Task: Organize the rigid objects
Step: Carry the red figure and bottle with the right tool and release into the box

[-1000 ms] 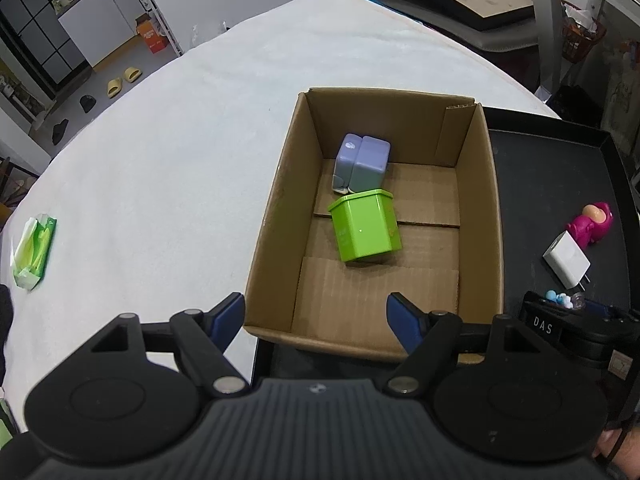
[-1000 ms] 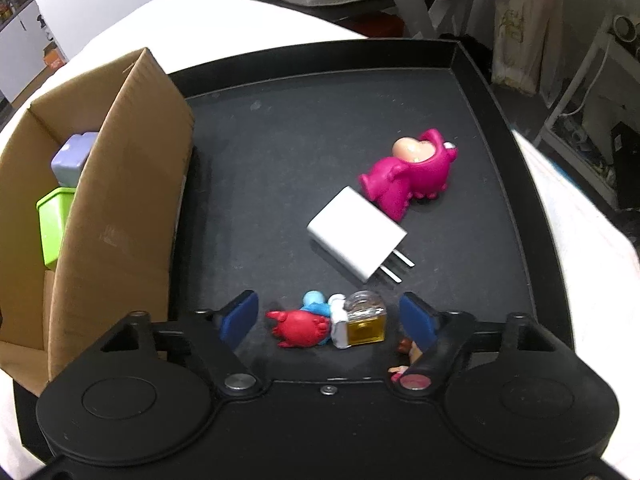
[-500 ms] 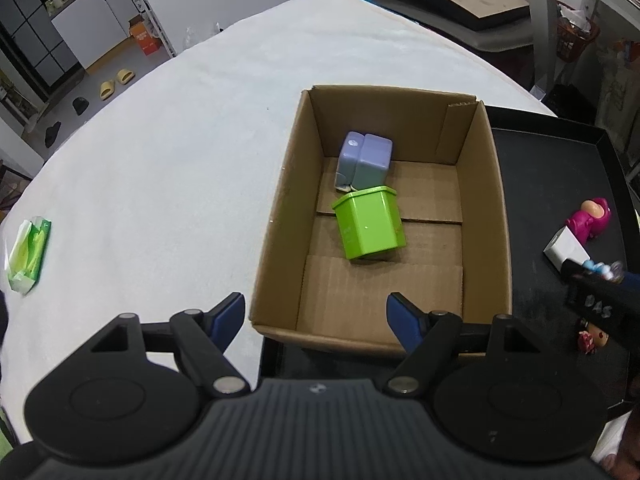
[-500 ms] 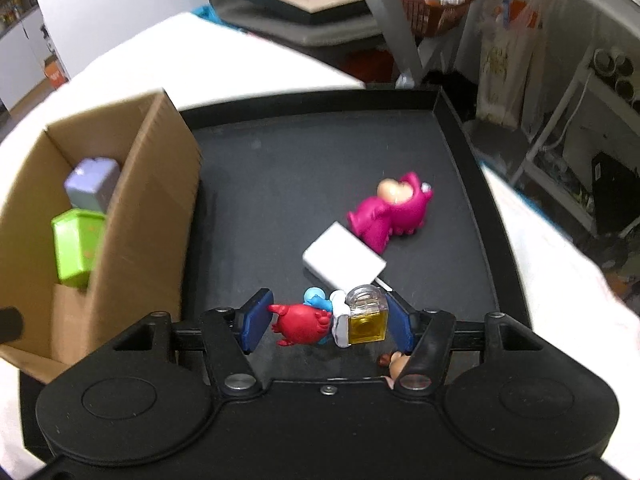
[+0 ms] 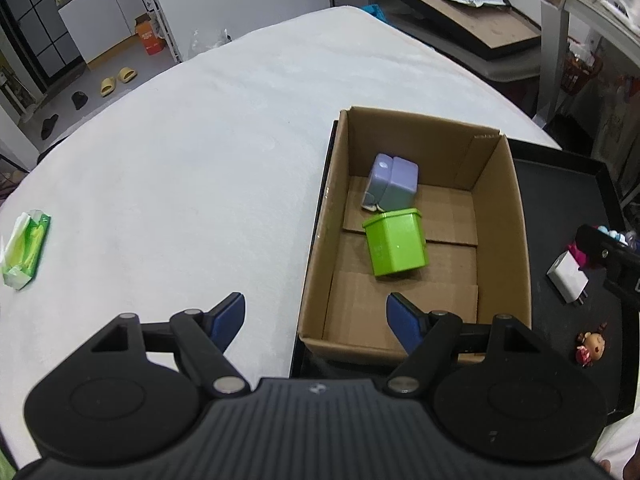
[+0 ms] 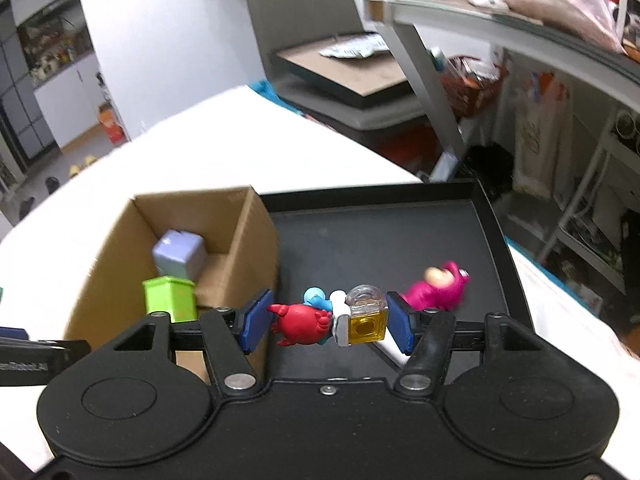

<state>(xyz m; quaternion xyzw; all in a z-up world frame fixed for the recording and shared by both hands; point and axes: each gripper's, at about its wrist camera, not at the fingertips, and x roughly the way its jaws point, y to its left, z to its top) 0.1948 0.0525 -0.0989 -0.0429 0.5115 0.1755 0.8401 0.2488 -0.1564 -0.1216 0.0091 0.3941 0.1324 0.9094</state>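
Observation:
My right gripper (image 6: 327,320) is shut on a small toy figure (image 6: 328,316) with a red body, blue head and yellow cube, held above the black tray (image 6: 380,236). A cardboard box (image 5: 516,216) holds a green box (image 5: 396,242) and a lilac box (image 5: 394,182); it also shows in the right wrist view (image 6: 240,240). My left gripper (image 5: 316,316) is open and empty, above the box's near left corner. On the tray lie a pink doll (image 6: 436,284), a white charger (image 5: 568,278) and a small brown-haired doll (image 5: 590,348).
A white cloth covers the table (image 5: 180,160). A green wipes packet (image 5: 26,248) lies at its left edge. A shelf and a slanted board (image 6: 348,68) stand beyond the table.
My right gripper closed on the toy figure and lifted it off the tray, tilting up. My left gripper drifted left, with the box now more to its right.

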